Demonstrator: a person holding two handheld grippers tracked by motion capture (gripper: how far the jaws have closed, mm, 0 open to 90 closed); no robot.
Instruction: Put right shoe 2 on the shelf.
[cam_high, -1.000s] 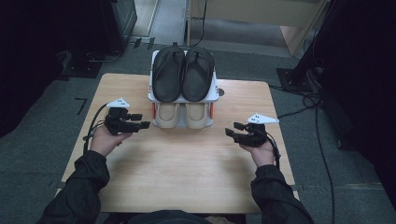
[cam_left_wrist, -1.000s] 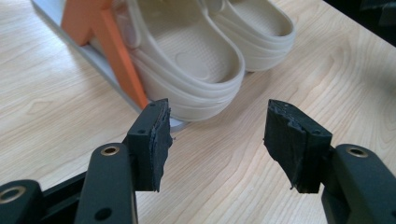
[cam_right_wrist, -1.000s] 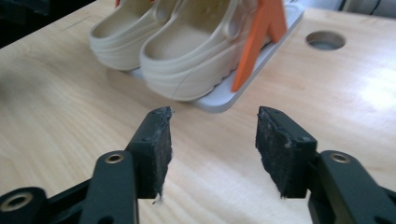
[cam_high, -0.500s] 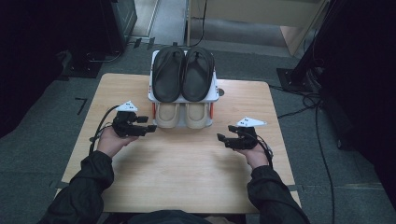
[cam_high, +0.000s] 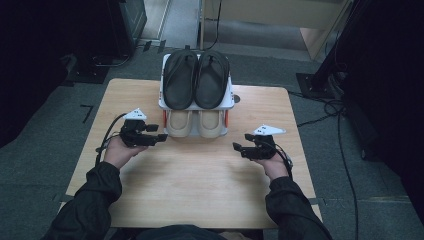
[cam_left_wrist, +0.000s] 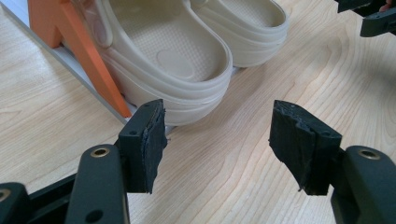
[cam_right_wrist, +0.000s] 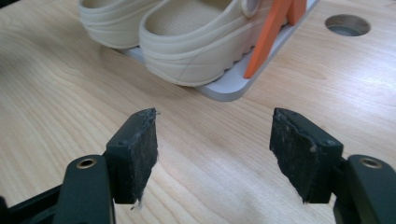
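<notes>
A pair of beige clogs (cam_high: 195, 122) sits on the lower tier of a white shoe rack (cam_high: 162, 102), heels toward me. A pair of black sandals (cam_high: 196, 75) lies on the top tier. My left gripper (cam_high: 159, 134) hovers just left of the clogs, open, its jaws having just been opening with nothing between them. In the left gripper view the left gripper (cam_left_wrist: 217, 140) faces the left clog's heel (cam_left_wrist: 173, 60). My right gripper (cam_high: 239, 148) is open in front and to the right of the rack, jaws also just opened and empty; the right gripper (cam_right_wrist: 215, 149) looks at the right clog (cam_right_wrist: 196, 42).
The rack stands at the far middle of a wooden table (cam_high: 200, 190). Orange side supports (cam_left_wrist: 79, 46) (cam_right_wrist: 268, 32) hold up its upper tier. A round hole (cam_right_wrist: 348, 24) is in the tabletop right of the rack. Dark floor and cables surround the table.
Both grippers have drifted slightly inward toward the clogs, the right one also a little nearer to me. Their jaws stand a bit wider than before.
</notes>
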